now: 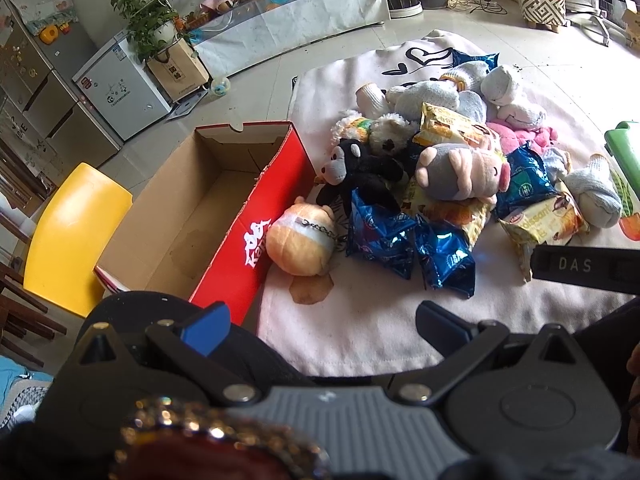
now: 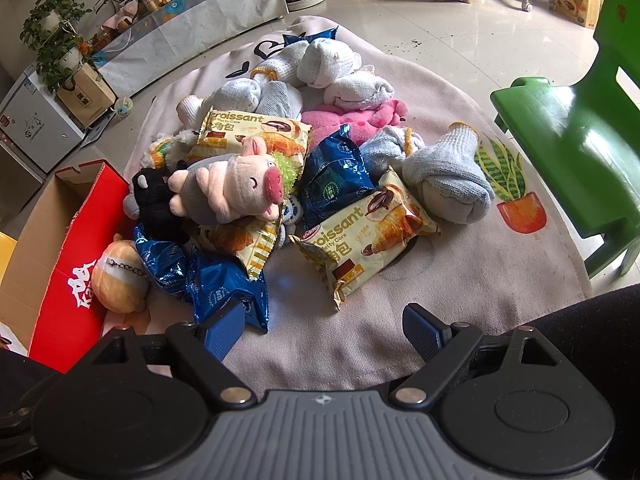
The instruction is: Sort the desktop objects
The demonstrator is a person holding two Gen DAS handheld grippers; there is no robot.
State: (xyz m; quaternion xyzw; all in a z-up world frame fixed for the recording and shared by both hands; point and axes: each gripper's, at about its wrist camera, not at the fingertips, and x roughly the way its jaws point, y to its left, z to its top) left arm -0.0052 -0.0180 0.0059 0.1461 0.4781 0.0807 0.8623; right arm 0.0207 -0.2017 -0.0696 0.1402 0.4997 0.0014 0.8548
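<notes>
A pile of plush toys, snack packets and rolled socks lies on a pale cloth [image 1: 360,320]. A grey-pink pig plush [image 1: 460,172] [image 2: 228,188] tops it, beside a black plush [image 1: 368,168], an orange plush [image 1: 300,240] [image 2: 120,280], blue packets [image 1: 400,240] [image 2: 216,284] and croissant packets [image 2: 360,240] [image 1: 540,228]. An empty red shoebox [image 1: 256,224] [image 2: 76,264] stands at the left. My left gripper [image 1: 324,324] is open and empty, low over the cloth near the box. My right gripper [image 2: 324,328] is open and empty, before the pile.
A yellow chair [image 1: 72,236] stands left of the box and a green chair [image 2: 572,128] right of the cloth. Rolled socks [image 2: 452,184] and a pink plush [image 2: 352,120] lie at the pile's back. Cabinets and plants [image 1: 148,28] line the far wall.
</notes>
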